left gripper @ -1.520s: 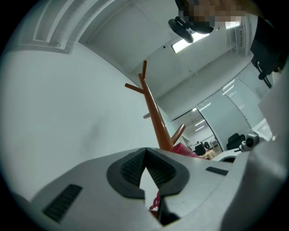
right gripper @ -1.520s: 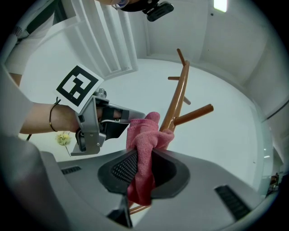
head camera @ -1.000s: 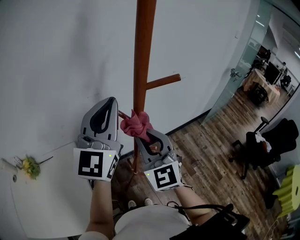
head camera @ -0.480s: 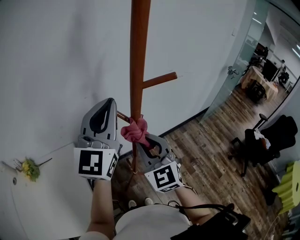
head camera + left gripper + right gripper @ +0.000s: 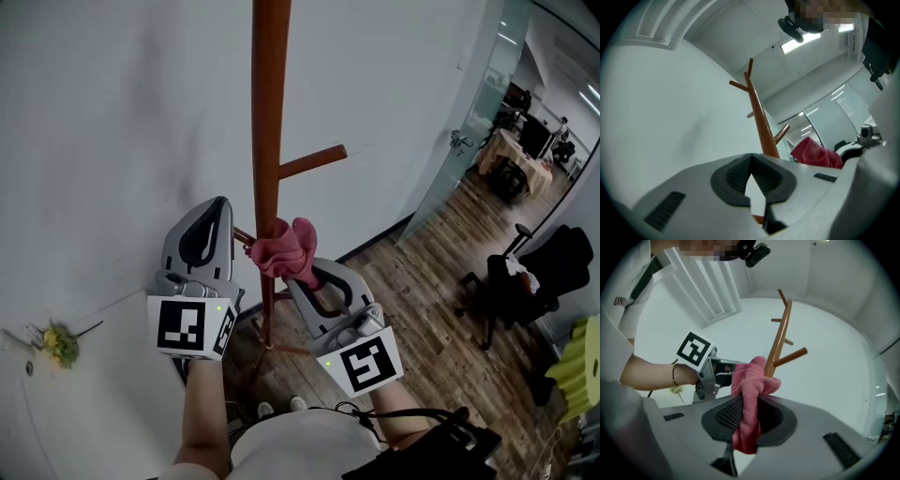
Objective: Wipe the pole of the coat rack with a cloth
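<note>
Head view: the right gripper (image 5: pixel 302 270) is clamped on a bunched pink cloth (image 5: pixel 284 246). The cloth is pressed against the brown wooden pole (image 5: pixel 266 131) of the coat rack, below a peg (image 5: pixel 315 161) that sticks out to the right. The left gripper (image 5: pixel 221 202) sits just left of the pole, beside the cloth, tips together. Whether it touches the pole can't be told from here.

The room has a white wall (image 5: pixel 112 112) behind the rack. A white table (image 5: pixel 84 394) at bottom left carries small yellow flowers (image 5: pixel 59 337). To the right are a wood-plank floor (image 5: pixel 412 309), a black office chair (image 5: pixel 525 281) and a glass partition (image 5: pixel 473 131) with office desks beyond.

Left gripper view: the jaws are shut tip to tip with nothing between them. The pole rises beyond the tips, slanting up to short pegs at its top. The cloth shows off to the right, apart from these jaws. Ceiling light strips (image 5: pixel 797 44) appear only in this view.

Right gripper view: the jaws are narrow, pinching the cloth. The cloth hangs down between the ribbed pads (image 5: pixel 729 413) and bunches above the tips, against the lower part of the pole. Behind the cloth are the left gripper's marker cube (image 5: pixel 695 348) and the hand (image 5: pixel 686 376) holding it, with a thin band at the wrist.
</note>
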